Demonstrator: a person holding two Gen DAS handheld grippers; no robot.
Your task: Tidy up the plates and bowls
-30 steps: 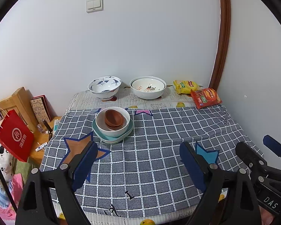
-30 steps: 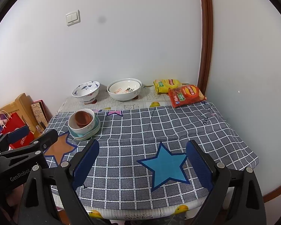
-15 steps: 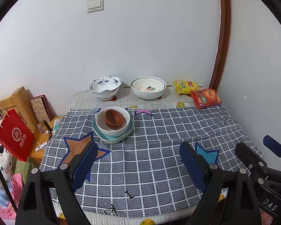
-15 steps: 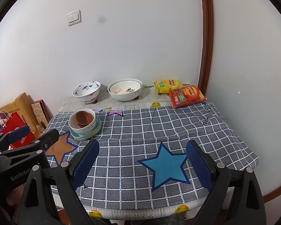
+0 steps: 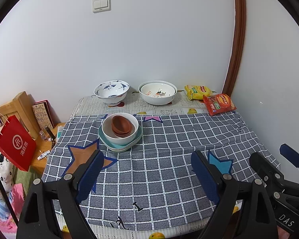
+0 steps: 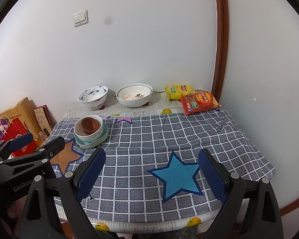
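On the checked cloth stands a stack: teal plates [image 5: 117, 146] [image 6: 93, 143] at the bottom, a white bowl [image 5: 119, 137] [image 6: 85, 137] on them, brown bowls [image 5: 121, 125] [image 6: 89, 124] nested inside. A blue-patterned bowl [image 5: 111, 91] [image 6: 93, 97] and a wide white bowl [image 5: 157, 93] [image 6: 134, 96] sit by the far wall. My left gripper [image 5: 147, 169] hangs open over the cloth's near part, below the stack. My right gripper [image 6: 151, 169] is open above the blue star [image 6: 177, 176], nothing between its fingers.
Yellow [image 5: 197, 91] and red [image 5: 219, 103] snack bags lie at the back right corner. A red paper bag [image 5: 16, 141], a wooden crate [image 5: 16, 105] and small items on a low shelf stand left of the table. White walls close the back and right.
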